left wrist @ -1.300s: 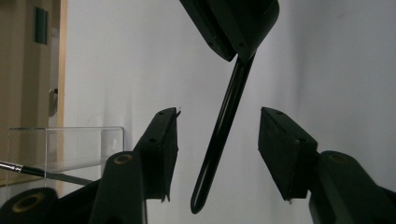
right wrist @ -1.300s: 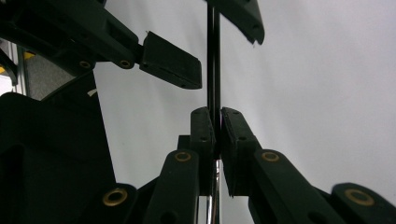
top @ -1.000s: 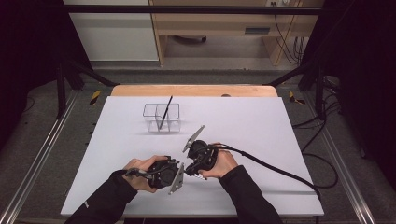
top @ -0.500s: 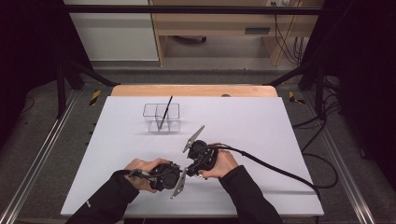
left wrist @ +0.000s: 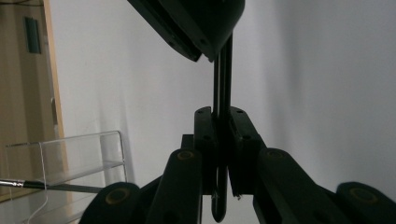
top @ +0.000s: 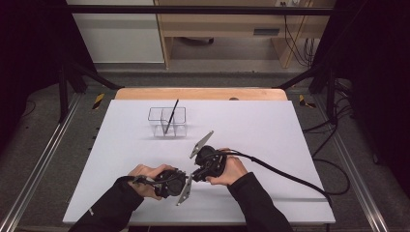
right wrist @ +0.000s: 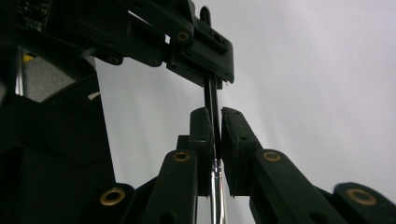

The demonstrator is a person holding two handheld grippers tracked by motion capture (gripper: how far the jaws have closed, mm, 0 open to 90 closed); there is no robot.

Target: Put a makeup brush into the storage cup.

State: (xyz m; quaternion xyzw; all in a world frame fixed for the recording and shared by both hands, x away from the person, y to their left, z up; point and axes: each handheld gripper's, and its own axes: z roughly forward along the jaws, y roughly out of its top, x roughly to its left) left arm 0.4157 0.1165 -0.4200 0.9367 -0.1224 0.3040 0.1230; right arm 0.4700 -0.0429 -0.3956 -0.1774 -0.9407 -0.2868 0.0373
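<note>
The high view looks down and forward from above the person's side of the white table (top: 290,135). Each gripper view sits very close behind its own black jaws, low over that table. Both gripper views face each other and share one thin black stick (left wrist: 222,93).

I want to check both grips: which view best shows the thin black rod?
The right gripper view: the thin black rod runs between the closed jaws of both hand-held grippers. The left gripper view shows it in its own jaws. In the high view the grippers hide it.
</note>
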